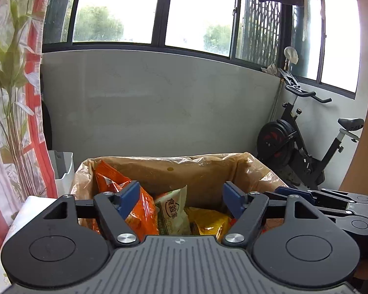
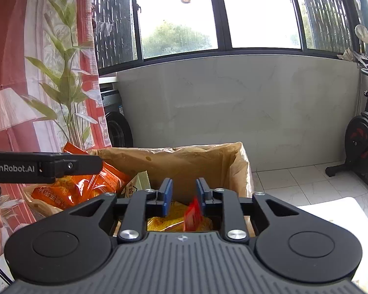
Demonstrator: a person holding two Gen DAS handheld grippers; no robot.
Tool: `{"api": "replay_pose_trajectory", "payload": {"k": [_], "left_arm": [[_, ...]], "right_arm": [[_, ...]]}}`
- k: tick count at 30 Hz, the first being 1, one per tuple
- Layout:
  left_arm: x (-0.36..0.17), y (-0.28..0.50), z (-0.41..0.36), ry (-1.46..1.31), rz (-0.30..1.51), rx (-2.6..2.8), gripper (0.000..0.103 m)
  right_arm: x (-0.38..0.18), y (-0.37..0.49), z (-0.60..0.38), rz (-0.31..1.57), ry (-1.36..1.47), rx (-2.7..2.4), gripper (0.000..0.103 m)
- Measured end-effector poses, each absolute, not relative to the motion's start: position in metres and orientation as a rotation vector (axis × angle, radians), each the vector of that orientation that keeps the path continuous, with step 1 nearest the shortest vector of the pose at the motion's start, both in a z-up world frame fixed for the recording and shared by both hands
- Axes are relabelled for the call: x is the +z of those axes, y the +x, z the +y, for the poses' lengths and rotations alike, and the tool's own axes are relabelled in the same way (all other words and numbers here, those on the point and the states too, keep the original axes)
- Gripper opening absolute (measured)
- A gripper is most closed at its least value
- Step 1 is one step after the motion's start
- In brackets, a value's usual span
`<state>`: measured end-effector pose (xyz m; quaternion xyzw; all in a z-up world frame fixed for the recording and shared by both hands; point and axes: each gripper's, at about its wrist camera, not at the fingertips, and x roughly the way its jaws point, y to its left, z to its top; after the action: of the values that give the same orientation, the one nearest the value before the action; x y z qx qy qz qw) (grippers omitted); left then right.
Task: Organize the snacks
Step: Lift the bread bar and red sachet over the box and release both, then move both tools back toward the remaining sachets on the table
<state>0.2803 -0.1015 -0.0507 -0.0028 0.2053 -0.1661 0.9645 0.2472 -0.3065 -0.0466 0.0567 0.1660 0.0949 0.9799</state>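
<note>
Both claws hover above the lined cardboard box (image 1: 159, 169) collecting snack packets (image 1: 135, 210): the left claw (image 1: 181, 197) gapes empty, while the right claw (image 2: 182, 197), slightly parted, drops a small red packet (image 2: 192, 214) inside.

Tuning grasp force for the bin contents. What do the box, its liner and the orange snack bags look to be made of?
Box: looks like brown cardboard, matte and flat-walled. Liner: thin translucent plastic film, crinkled and glossy over the rim. Orange snack bags: shiny printed film, likely plastic or foil laminate, with creases and glare.
</note>
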Motion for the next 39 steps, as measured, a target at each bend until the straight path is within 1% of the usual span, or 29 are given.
{"api": "replay_pose_trajectory", "payload": {"k": [4, 6, 8, 11, 13, 15, 18, 22, 26, 29, 36, 39], "left_arm": [[-0.043, 0.273, -0.081, -0.018, 0.418, -0.314, 0.079], [-0.039, 0.266, -0.068, -0.025, 0.409, -0.302, 0.082], [-0.034, 0.257, -0.050, -0.038, 0.398, -0.304, 0.087], [-0.033, 0.240, -0.023, -0.015, 0.382, -0.291, 0.096], [-0.036, 0.232, -0.006, 0.000, 0.388, -0.268, 0.099], [-0.041, 0.225, 0.013, -0.007, 0.409, -0.249, 0.099], [-0.051, 0.218, 0.036, -0.011, 0.434, -0.186, 0.100], [-0.068, 0.215, 0.060, -0.042, 0.463, -0.113, 0.100], [-0.085, 0.214, 0.071, -0.084, 0.473, -0.074, 0.100], [-0.099, 0.220, 0.069, -0.056, 0.502, -0.035, 0.100], [-0.122, 0.220, 0.064, -0.078, 0.539, -0.062, 0.100], [-0.127, 0.219, 0.060, -0.068, 0.548, -0.070, 0.100]], "right_arm": [[-0.044, 0.234, -0.312, 0.328, 0.103, 0.208, 0.037], [-0.042, 0.224, -0.315, 0.319, 0.097, 0.220, 0.038], [-0.042, 0.212, -0.318, 0.314, 0.095, 0.236, 0.041], [-0.044, 0.196, -0.325, 0.307, 0.102, 0.267, 0.055], [-0.047, 0.185, -0.332, 0.301, 0.112, 0.280, 0.072], [-0.052, 0.174, -0.338, 0.292, 0.127, 0.272, 0.083], [-0.061, 0.163, -0.350, 0.288, 0.161, 0.243, 0.085], [-0.076, 0.155, -0.360, 0.310, 0.182, 0.191, 0.085], [-0.097, 0.155, -0.364, 0.365, 0.142, 0.142, 0.085], [-0.117, 0.154, -0.366, 0.401, 0.091, 0.132, 0.085], [-0.168, 0.163, -0.366, 0.562, 0.034, 0.184, 0.085], [-0.187, 0.174, -0.357, 0.649, -0.055, 0.255, 0.083]]}}
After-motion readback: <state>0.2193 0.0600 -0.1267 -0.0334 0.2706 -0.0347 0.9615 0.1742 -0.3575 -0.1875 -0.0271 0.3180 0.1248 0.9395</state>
